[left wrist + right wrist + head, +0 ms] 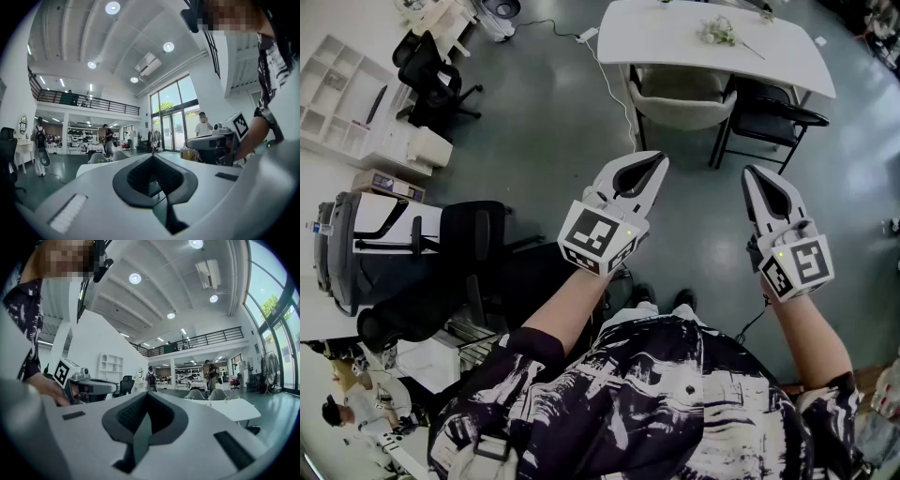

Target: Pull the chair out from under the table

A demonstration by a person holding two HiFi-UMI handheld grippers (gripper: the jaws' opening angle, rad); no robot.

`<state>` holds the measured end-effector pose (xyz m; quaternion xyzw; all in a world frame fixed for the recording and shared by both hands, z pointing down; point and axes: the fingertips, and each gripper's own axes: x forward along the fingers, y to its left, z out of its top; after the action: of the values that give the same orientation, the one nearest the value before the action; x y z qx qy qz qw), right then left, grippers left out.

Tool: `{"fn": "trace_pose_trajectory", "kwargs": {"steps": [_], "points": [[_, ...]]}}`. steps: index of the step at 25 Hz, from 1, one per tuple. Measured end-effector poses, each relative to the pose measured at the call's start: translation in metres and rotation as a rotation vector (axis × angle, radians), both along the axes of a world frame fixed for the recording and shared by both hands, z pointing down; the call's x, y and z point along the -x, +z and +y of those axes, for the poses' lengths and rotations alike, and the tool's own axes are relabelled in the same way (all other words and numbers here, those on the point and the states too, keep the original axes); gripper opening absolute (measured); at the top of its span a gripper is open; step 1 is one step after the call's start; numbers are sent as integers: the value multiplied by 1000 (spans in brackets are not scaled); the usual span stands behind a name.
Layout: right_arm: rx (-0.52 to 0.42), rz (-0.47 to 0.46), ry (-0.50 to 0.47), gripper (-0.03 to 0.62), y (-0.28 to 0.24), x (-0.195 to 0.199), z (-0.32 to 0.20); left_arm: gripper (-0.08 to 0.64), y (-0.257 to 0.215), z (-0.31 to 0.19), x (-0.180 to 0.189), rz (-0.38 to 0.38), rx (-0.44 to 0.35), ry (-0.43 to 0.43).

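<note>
1. In the head view, the left tongs [660, 159] and the right tongs [752, 172] are held level above the grey floor [544, 141], side by side but apart, aimed toward the white tabletop [675, 42].
2. Both tongs are seen fully closed with nothing gripped. This is confirmed in each gripper view, where the tips meet.
3. The beige chair [680, 101] is found pushed partly under the tabletop's near edge, well apart from both tongs. A black chair [769, 117] is placed just beside it.
4. A flower sprig [719, 31] on the tabletop and a cable [614, 89] across the floor are shown only in the head view.
5. A mezzanine railing [89, 101], ceiling lights [112, 7] and glass doors [173, 126] are shown only in the gripper views.
</note>
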<state>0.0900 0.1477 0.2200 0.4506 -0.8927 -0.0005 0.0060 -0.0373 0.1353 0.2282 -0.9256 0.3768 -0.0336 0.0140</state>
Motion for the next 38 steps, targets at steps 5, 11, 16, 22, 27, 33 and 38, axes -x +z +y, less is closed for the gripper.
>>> {"fn": "trace_pose_trajectory", "kwargs": {"steps": [5, 11, 16, 22, 27, 33, 38], "points": [[-2, 2, 0, 2, -2, -3, -2, 3, -2, -2, -2, -2, -2, 1], [-7, 6, -10, 2, -4, -2, -2, 3, -2, -3, -3, -2, 4, 4], [-5, 11, -15, 2, -3, 0, -3, 3, -2, -3, -2, 3, 7, 5], [-18, -11, -40, 3, -6, 1, -3, 5, -4, -1, -1, 36, 3, 32], [-61, -95, -67, 442, -16, -2, -11, 419, -14, -5, -7, 87, -59, 146], [-91, -74, -97, 495, -19, 1, -8, 433, -14, -2, -4, 51, -79, 169], [-86, -70, -111, 495, -17, -3, -9, 433, -12, -2, -14, 46, -76, 185]]}}
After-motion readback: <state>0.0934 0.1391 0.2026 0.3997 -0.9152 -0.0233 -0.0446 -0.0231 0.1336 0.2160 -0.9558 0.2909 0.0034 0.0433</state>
